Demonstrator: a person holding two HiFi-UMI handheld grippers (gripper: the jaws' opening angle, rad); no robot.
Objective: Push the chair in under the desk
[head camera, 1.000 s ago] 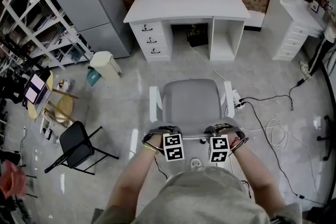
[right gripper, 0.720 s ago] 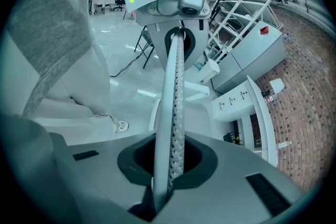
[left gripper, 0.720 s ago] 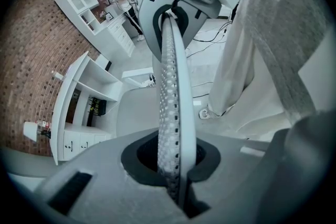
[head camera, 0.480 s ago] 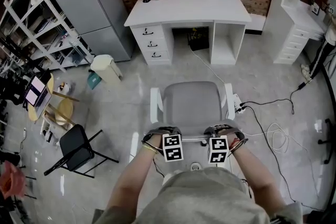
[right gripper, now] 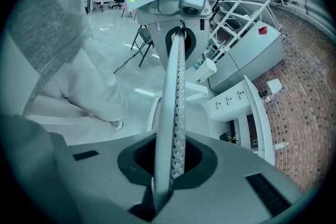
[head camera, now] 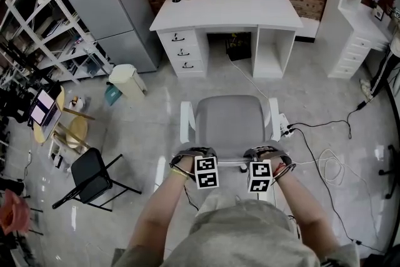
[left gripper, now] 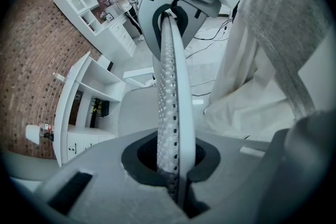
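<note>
Chair (head camera: 229, 122) stands on the grey floor (head camera: 156, 115), well apart from the white worktop (head camera: 225, 9), its seat facing the open knee space. The left tool (head camera: 201, 161) and right tool (head camera: 256, 161), side by side, each clamp narrowly on the backrest's top edge.

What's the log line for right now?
left gripper: jaws shut on chair back | right gripper: jaws shut on chair back | chair: on open floor, facing desk, not yet under it
</note>
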